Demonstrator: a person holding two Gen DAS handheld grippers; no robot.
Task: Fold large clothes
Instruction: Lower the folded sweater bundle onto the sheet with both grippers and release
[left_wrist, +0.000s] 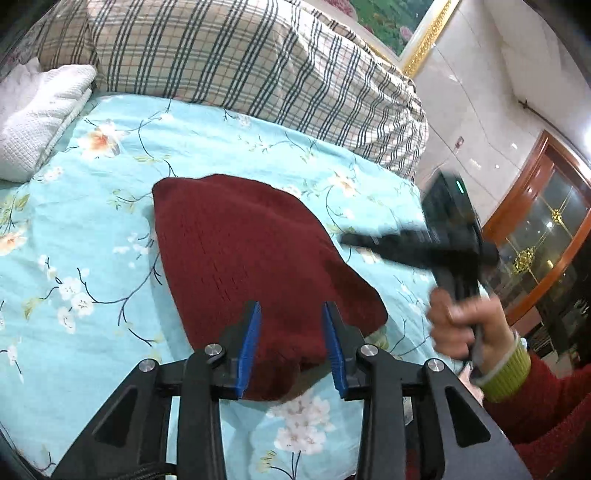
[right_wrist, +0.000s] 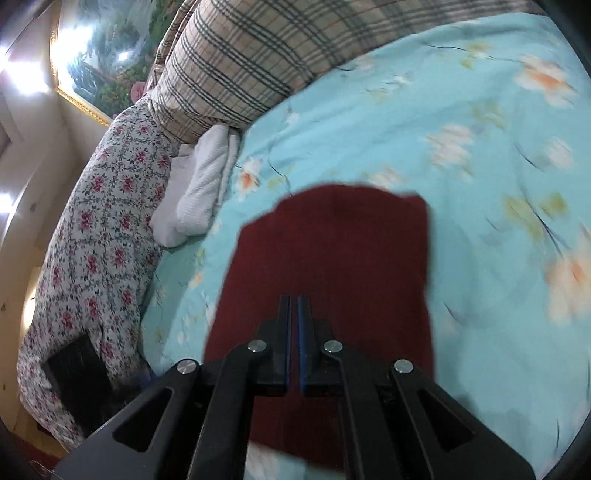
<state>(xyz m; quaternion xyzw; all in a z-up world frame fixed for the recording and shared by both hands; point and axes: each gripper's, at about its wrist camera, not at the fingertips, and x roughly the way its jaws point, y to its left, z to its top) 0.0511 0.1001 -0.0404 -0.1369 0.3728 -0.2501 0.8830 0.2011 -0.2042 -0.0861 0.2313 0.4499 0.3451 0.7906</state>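
Spread over the bed, a floral blue sheet (left_wrist: 92, 258) carries the dark red garment (left_wrist: 251, 251), already folded compact, so little folding seems left; the left gripper (left_wrist: 291, 347) hovers partly open around its near edge, the right gripper (right_wrist: 294, 332) closed and empty above it.

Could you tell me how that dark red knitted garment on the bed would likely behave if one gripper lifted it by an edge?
The dark red knitted garment would probably droop and unfold, since it lies limp on the floral bedspread. Its open, textured knit suggests the pads would hold it without much slipping. It looks fairly light.
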